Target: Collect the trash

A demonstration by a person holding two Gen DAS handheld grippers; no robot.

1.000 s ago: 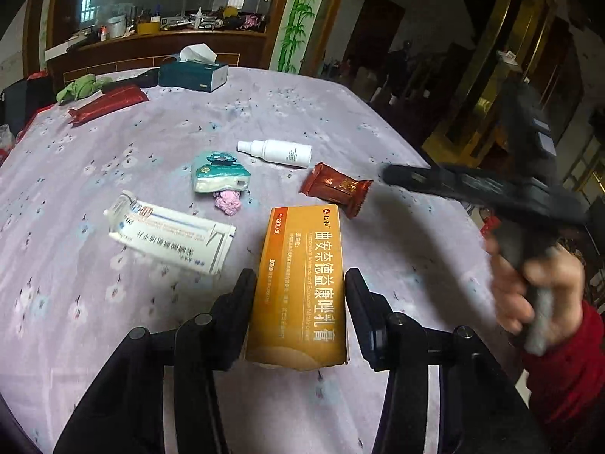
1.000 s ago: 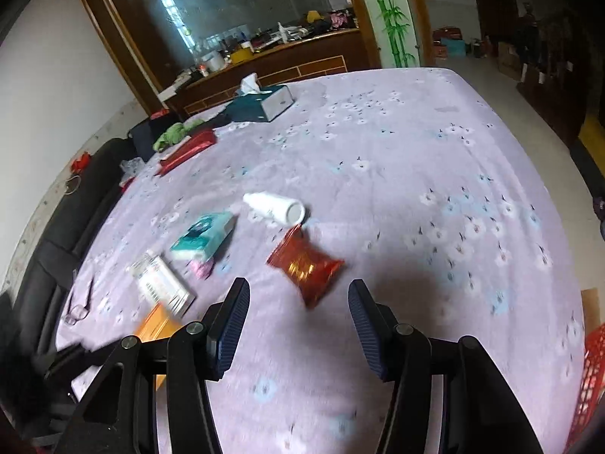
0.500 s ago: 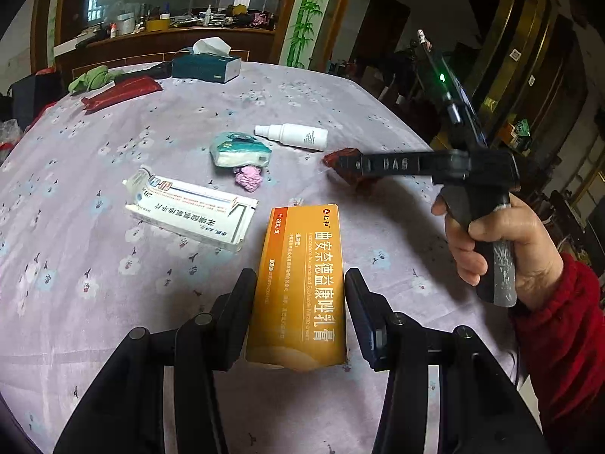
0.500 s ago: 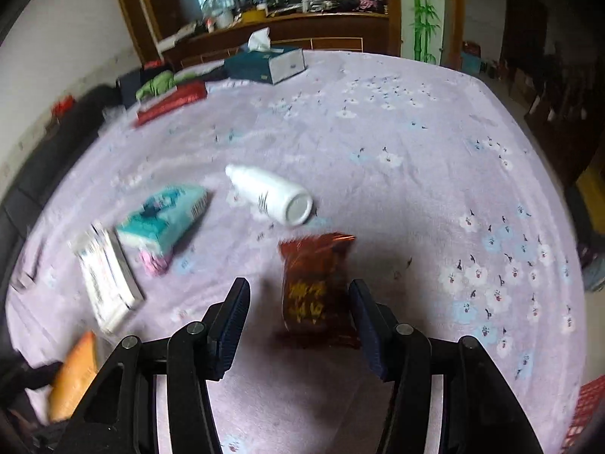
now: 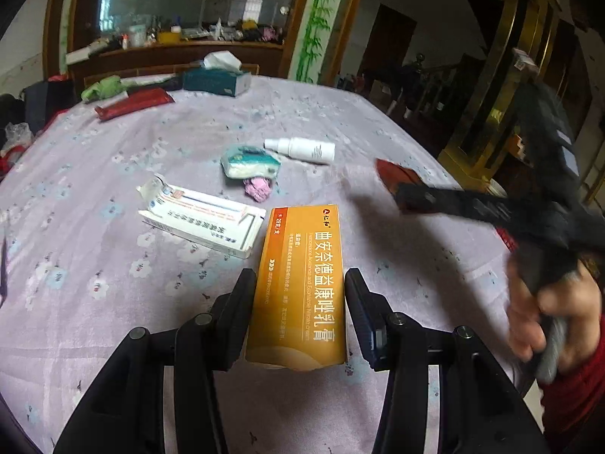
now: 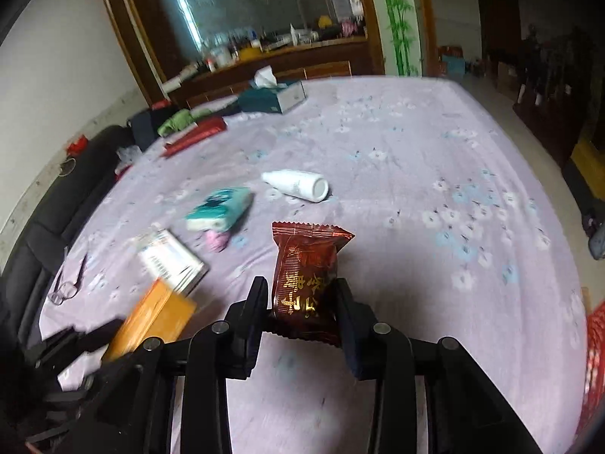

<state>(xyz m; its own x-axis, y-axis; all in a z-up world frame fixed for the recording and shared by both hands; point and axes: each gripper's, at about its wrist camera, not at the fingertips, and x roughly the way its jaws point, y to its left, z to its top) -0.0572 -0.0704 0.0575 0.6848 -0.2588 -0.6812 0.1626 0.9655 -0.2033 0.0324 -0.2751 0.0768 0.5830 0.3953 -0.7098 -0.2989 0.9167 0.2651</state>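
An orange medicine box [image 5: 302,283] sits between the fingers of my left gripper [image 5: 300,280], which is shut on it just above the lilac flowered tablecloth [image 5: 94,189]. In the right wrist view my right gripper [image 6: 301,295] is shut on a dark red snack wrapper [image 6: 306,265] with gold print, its top sticking up past the fingertips. The left wrist view shows that right gripper [image 5: 402,196] blurred at the right, in a hand with a red sleeve, and the wrapper [image 5: 397,176] at its tip. The orange box [image 6: 151,321] also shows at the lower left.
On the cloth lie a white medicine box [image 5: 200,223], a teal tissue packet [image 5: 249,160], a pink crumpled wad [image 5: 258,188] and a white spray bottle [image 5: 302,149]. At the far end are a tissue box [image 5: 215,79] and a long red packet [image 5: 132,103]. Glasses [image 6: 64,289] lie at the left edge.
My right gripper came in over the red snack wrapper and shut on it, then lifted it. My left gripper kept its hold on the orange box and shifted slightly.
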